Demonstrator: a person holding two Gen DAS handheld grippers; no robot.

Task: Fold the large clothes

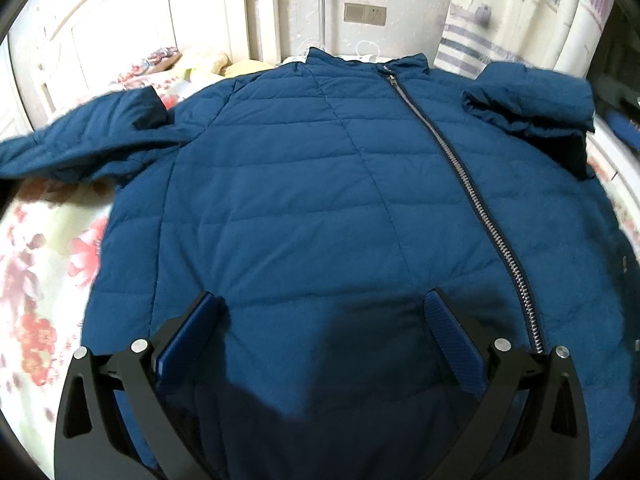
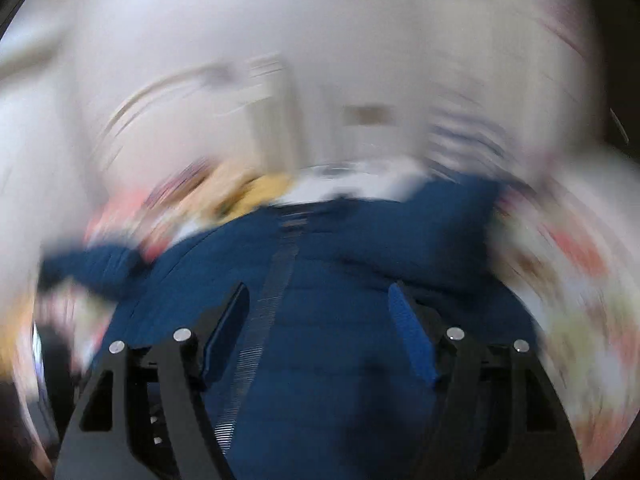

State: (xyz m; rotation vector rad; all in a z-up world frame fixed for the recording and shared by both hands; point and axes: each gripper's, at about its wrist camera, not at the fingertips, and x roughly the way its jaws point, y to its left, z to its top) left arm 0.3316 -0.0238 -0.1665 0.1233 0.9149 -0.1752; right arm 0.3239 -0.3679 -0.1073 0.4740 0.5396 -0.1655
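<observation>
Jacket (image 1: 320,184) lies flat, zipped, on a flowered bedspread (image 1: 44,240), collar toward twelve o'clock, one sleeve (image 1: 532,100) folded at two o'clock. Left gripper (image 1: 322,308) and right gripper (image 2: 318,300) hang above it, jaws wide, holding nothing. Right wrist view is badly blurred.

This is looking like a bedroom in a home. A bed with a flowery sheet (image 1: 48,216) and a white headboard (image 1: 132,20) is filling the room. A curtain (image 1: 516,12) is hanging by the wall.
</observation>
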